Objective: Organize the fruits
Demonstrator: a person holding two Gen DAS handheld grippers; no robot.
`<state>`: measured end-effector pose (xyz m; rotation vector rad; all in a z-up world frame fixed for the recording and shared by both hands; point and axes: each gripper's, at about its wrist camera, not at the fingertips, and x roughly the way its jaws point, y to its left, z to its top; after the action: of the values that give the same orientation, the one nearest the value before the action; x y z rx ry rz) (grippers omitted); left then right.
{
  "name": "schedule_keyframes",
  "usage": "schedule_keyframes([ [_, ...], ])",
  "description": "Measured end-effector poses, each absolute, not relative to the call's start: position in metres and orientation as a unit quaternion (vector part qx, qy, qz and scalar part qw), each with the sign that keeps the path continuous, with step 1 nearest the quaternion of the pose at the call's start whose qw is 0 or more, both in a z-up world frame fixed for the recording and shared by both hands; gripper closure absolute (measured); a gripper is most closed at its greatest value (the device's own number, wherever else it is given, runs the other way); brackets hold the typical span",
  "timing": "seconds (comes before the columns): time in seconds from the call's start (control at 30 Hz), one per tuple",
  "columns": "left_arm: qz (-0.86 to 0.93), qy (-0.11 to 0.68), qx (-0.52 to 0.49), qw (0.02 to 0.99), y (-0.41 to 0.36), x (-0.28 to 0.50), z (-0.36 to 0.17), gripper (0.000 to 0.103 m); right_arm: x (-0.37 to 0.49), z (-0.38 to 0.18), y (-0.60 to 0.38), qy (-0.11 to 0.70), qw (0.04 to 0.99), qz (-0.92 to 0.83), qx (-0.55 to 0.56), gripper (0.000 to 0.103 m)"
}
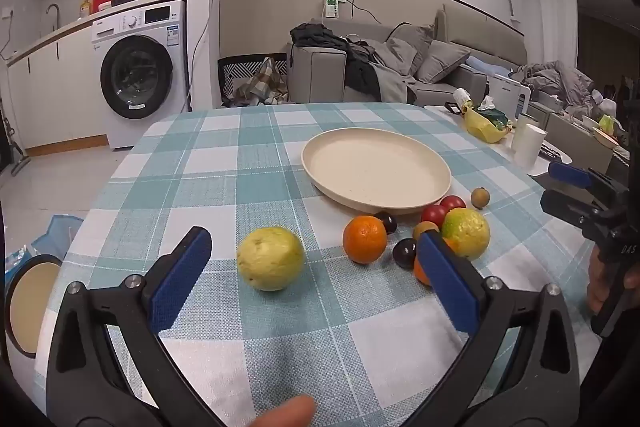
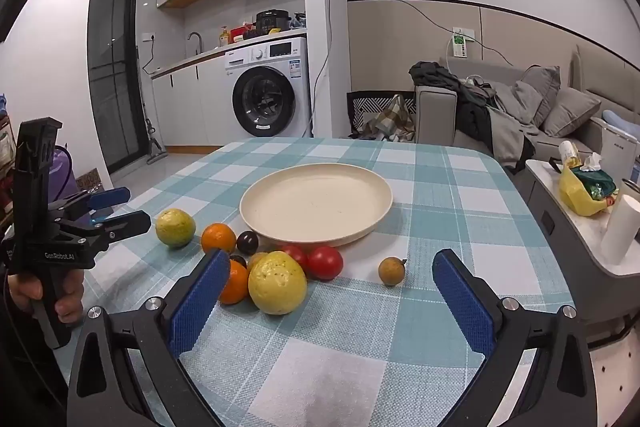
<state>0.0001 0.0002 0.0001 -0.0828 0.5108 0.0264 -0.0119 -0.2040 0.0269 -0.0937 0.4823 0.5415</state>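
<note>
Two grippers hang above the near edge of the table (image 2: 460,187), both spread as wide as they go and holding nothing: the left gripper (image 1: 314,281) has the lone yellow-green fruit (image 1: 270,259) lying ahead between its blue pads, and the right gripper (image 2: 330,303) looks over the main cluster. None of the fruit is on the cream plate (image 2: 316,205), which sits bare toward the middle of the checked cloth, probably set there as the place to gather everything. The cluster lies just in front of the plate's near rim: a big yellow fruit (image 2: 277,282), an orange (image 2: 218,237), a second orange (image 2: 235,283) half hidden by a pad, two red tomatoes (image 2: 325,263), a dark plum (image 2: 247,242) and another partly hidden behind, with a small brown fruit (image 2: 391,270) apart toward the right edge. Wide jaws suit the round, bulky pieces, so the task looks to be at its very start. On the left tool's body, white lettering reads "GenRobot.AI"; the washing machine (image 2: 268,95) beyond carries labels too small to read.
</note>
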Motion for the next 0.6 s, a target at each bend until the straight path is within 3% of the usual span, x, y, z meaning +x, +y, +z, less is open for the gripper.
schedule_keyframes([
  [0.6,0.018,0.248,-0.026,0.968,-0.0029,-0.0008,0.0004,0.001,-0.0122,0.0290,-0.2075,0.241,0.931,0.274,-0.030,0.000],
])
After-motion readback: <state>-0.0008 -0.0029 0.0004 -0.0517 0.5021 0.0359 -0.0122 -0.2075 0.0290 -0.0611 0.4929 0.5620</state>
